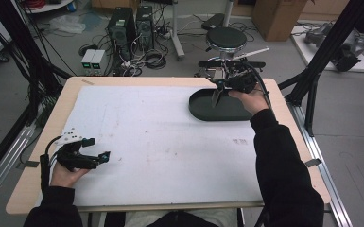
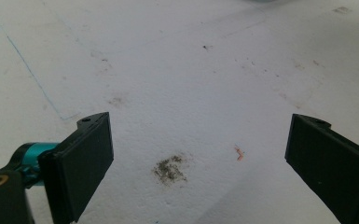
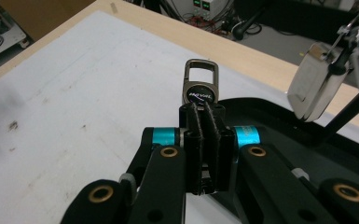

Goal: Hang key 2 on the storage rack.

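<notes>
Lab room w/ PC towers, cables and a round stool behind a wood-edged table [image 1: 33, 156] topped by a white foam sheet [image 1: 160, 142]. At the far right of the sheet sits a dark oval tray [image 1: 203, 111].

Right gripper [image 3: 204, 119]: jaws pinched tight on a small metal key fob w/ a rectangular clip loop [image 3: 200, 86]. The fob's long axis runs straight out along the jaws, loop end pointing away from the hand, held above the tray's near-left rim. In the right gripper view, a silver tag-like piece [image 3: 314, 79] hangs from a thin black stand up and to the right of the fob, so prob. the loop needs to travel that way.

Left gripper [image 2: 198, 154]: jaws spread wide, nothing between them, resting low over the sheet at the near-left corner, well apart from the tray. Right hand [image 1: 250, 99] is clearly nearer.
</notes>
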The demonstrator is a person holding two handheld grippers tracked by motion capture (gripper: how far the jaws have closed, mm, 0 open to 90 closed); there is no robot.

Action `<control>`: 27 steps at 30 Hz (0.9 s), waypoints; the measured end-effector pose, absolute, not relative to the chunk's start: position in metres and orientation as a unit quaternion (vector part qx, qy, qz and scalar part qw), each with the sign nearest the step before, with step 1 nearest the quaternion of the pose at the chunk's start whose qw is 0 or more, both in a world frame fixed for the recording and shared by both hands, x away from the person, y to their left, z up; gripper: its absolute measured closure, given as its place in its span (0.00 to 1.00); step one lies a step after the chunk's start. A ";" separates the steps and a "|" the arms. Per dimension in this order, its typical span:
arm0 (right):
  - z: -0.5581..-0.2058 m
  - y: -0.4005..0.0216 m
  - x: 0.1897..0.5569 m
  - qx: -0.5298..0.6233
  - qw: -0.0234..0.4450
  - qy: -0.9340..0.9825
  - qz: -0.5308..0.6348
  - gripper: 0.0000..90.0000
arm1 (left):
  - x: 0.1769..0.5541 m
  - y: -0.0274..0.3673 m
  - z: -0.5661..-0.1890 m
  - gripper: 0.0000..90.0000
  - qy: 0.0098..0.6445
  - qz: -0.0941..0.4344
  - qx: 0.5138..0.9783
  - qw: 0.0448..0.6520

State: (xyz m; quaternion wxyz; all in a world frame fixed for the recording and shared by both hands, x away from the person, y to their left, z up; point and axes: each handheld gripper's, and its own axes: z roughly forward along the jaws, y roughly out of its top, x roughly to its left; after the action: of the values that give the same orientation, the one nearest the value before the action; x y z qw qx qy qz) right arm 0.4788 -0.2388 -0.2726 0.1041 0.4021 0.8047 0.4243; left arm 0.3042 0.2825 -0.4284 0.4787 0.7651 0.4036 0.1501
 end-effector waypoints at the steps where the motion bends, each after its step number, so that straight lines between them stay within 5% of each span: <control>1: -0.271 -0.238 0.481 0.399 0.107 0.806 0.424 0.96 | 0.304 0.283 -0.428 0.09 0.403 0.150 0.765 0.479; 27: -0.277 -0.217 0.513 0.444 0.142 0.793 0.393 0.96 | 0.303 0.285 -0.426 0.09 0.400 0.148 0.756 0.496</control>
State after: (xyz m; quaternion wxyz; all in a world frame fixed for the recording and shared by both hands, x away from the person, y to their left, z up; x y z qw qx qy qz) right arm 0.5133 -0.2170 -0.2767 0.1416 0.4437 0.7930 0.3927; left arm 0.3026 0.2849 -0.4261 0.4964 0.7561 0.4000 0.1481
